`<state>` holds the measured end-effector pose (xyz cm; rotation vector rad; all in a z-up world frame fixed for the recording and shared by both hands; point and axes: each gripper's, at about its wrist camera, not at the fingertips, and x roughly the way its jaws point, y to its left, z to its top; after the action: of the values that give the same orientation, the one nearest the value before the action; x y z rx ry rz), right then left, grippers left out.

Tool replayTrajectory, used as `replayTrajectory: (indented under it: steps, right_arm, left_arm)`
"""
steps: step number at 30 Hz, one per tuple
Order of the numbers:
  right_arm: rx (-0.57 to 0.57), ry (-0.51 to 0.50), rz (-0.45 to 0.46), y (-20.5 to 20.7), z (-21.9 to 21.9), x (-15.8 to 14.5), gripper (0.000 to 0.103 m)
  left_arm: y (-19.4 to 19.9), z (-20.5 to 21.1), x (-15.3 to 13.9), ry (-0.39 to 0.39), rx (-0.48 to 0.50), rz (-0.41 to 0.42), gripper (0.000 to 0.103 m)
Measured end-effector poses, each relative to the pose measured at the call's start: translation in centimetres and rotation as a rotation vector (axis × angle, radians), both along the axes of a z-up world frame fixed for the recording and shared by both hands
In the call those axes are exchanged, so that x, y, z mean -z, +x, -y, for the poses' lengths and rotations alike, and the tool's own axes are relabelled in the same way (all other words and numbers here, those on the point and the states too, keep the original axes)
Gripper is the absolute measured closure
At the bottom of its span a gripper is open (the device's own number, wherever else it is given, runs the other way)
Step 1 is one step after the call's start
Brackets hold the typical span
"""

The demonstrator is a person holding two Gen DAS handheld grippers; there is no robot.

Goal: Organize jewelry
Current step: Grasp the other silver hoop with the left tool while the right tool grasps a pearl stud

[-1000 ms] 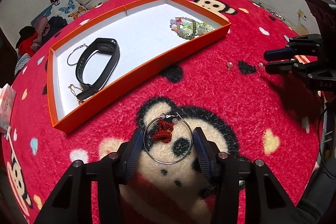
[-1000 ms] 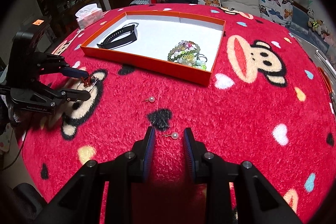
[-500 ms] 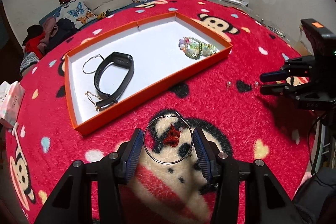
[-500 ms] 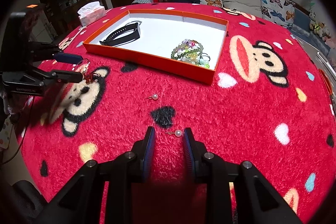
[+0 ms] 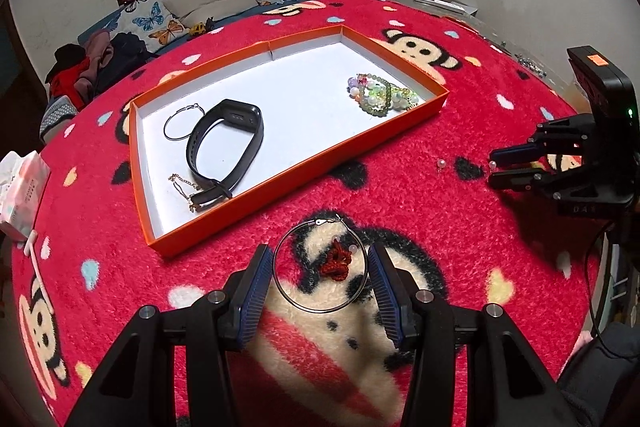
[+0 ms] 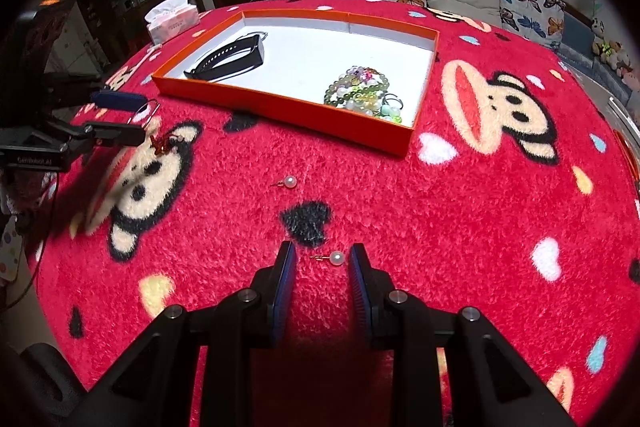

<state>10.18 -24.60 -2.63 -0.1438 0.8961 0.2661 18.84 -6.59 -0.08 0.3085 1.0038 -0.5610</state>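
Ahead and to the left of the left gripper [image 5: 320,277] lies the orange tray [image 5: 296,183]. Its jaws pinch the hoop earring [image 5: 320,265] by the rim, held above the blanket; carry it level over the near wall. The right gripper [image 6: 322,261] is open astride a pearl stud [image 6: 337,258]; close gently, centred.

Fluffy plush blanket [image 5: 400,187], thin shiny metal hoop earring [image 5: 320,267], glossy pearl stud [image 6: 337,258].
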Motion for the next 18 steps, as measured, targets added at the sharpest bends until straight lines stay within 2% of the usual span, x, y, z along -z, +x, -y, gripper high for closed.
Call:
replayTrajectory:
  steps: [8,13,18]
  right_arm:
    - [0.026,-0.041,0.014,0.14,-0.50,0.12,0.073]
    - [0.037,-0.038,0.019,0.05,-0.74,0.19,0.082]
    - [0.044,-0.032,0.025,0.07,-0.65,-0.01,0.082]
  left_arm:
    - [0.24,0.05,0.29,-0.006,-0.002,-0.005,0.051]
    - [0.23,-0.07,0.25,-0.010,-0.008,-0.006,0.051]
    - [0.13,-0.32,-0.05,-0.017,-0.015,0.001,0.051]
